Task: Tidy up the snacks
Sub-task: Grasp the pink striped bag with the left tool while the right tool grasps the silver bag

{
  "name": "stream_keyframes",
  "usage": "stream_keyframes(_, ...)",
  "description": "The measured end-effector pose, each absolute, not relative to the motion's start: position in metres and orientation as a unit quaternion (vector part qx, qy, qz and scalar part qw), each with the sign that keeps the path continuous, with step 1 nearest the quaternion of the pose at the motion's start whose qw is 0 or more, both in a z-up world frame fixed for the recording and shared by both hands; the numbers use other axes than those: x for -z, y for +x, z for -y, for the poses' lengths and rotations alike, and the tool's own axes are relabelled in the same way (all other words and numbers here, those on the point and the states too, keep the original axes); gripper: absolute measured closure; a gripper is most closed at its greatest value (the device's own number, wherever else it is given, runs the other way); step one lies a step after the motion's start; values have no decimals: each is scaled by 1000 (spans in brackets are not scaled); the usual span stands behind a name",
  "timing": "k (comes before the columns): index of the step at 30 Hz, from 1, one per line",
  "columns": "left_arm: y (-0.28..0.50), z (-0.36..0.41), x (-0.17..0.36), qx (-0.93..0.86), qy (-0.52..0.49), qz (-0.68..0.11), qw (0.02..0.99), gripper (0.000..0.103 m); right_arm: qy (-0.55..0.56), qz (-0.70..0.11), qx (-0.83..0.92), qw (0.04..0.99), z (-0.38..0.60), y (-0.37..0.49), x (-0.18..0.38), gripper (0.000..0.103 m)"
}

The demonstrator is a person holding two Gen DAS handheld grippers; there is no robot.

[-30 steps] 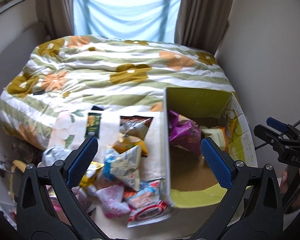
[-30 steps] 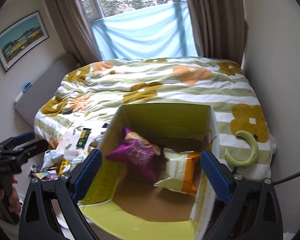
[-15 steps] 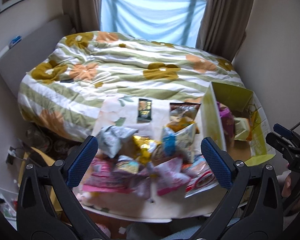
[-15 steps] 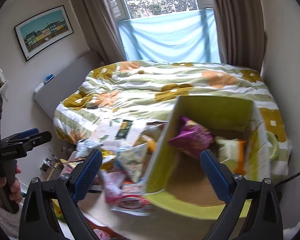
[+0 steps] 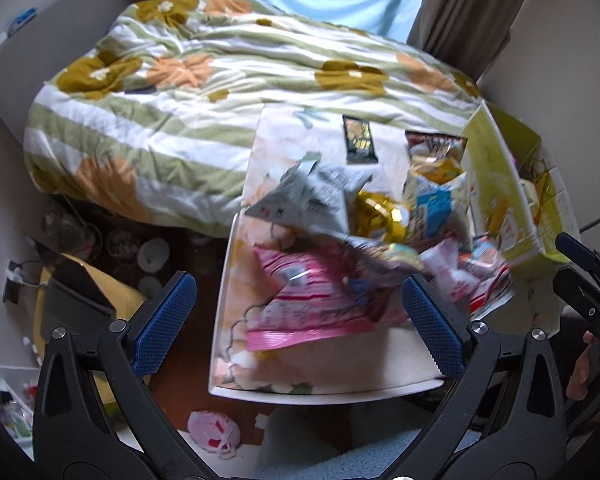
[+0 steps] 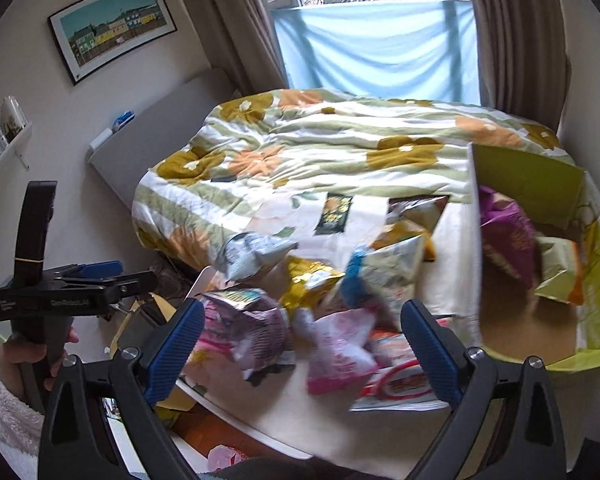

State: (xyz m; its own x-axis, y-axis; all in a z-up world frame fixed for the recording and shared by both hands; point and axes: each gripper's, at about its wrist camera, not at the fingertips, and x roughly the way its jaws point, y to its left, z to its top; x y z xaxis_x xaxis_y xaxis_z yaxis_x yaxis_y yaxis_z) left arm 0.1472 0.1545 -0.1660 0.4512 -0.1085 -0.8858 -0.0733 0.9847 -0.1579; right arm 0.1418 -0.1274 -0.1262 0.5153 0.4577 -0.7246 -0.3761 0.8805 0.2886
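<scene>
Bedroom clutter frames the scene: a floral-covered table (image 5: pixel 236 364) is set at the foot of a bed under a flowered duvet (image 5: pixel 204 80), with curtains and a window behind.

A heap of snack packets is spread over the table's right half. A pink packet (image 5: pixel 300 308) is seen nearest the left gripper (image 5: pixel 298 326), its long axis lying roughly left to right with the left end nearer the camera. Above it a grey packet (image 5: pixel 312 200) is tilted up, one corner pointing away toward the bed. A gold packet (image 6: pixel 312 280), a blue-and-white packet (image 6: pixel 384 276) and a small dark sachet (image 6: pixel 334 208) lying flat, long axis pointing toward the bed, are found further out. To the right, a yellow-green cardboard box (image 6: pixel 528 180) is stood on the table, and a purple bag (image 6: pixel 504 236) and an orange-and-white bag (image 6: pixel 560 272) are already held inside.

Compared with a second ago, both views have been swung left from the box to the loose heap, and the left camera has been brought closer and lower over it. A next pick is probably being chosen, the pink packet being the likeliest.

Both pairs of fingers are spread wide with nothing between them; the right gripper (image 6: pixel 300 344) is held above the near packets.
</scene>
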Motion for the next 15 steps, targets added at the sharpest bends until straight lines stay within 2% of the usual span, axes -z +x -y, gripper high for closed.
stream_keyframes(8,163,-176,231,57,-109,-566,815,1,39,-476,-266,838,62,153,183,5)
stream_keyframes(15,174,-180,260,74,-127,-582,800,1,25,-513,-275,813,35,169,222,6)
